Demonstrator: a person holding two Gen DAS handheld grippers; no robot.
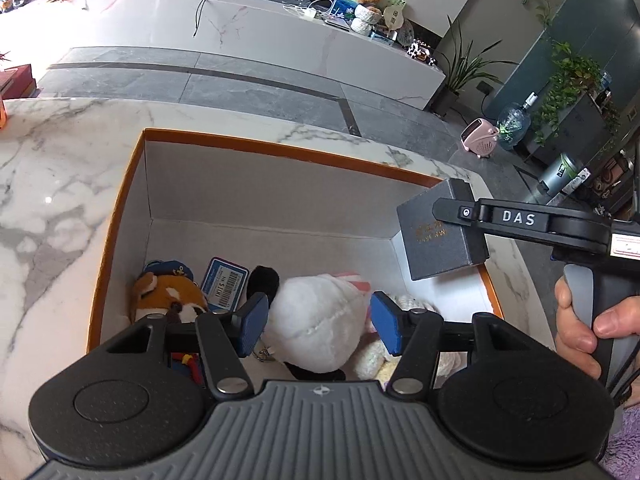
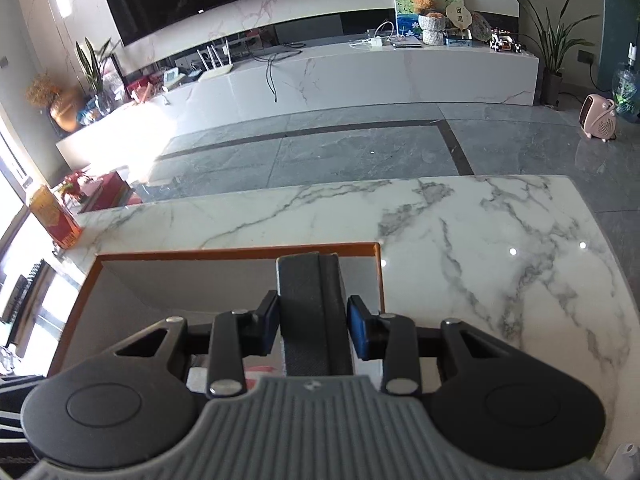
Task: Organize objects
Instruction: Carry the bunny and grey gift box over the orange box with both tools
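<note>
Orange-rimmed carton (image 1: 120, 208), white inside, on marble table (image 1: 60, 168).

Contents: white plush (image 1: 316, 320), brown plush (image 1: 164, 292), barcode tag (image 1: 224, 284), pale knitted item (image 1: 412, 304), all on carton floor.

Left gripper (image 1: 320, 324): jaws wide apart, empty, above white plush.

Right gripper (image 2: 312, 320): clamped on grey gift box (image 1: 440, 236), held aloft over carton's right rim; a hand (image 1: 588, 332) on its handle.

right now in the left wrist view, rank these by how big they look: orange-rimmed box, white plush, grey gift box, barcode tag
1. orange-rimmed box, largest by far.
2. white plush.
3. grey gift box, held in the right gripper; it sits higher, nearer the camera, so its rank against the plush is unsure.
4. barcode tag, smallest.
</note>
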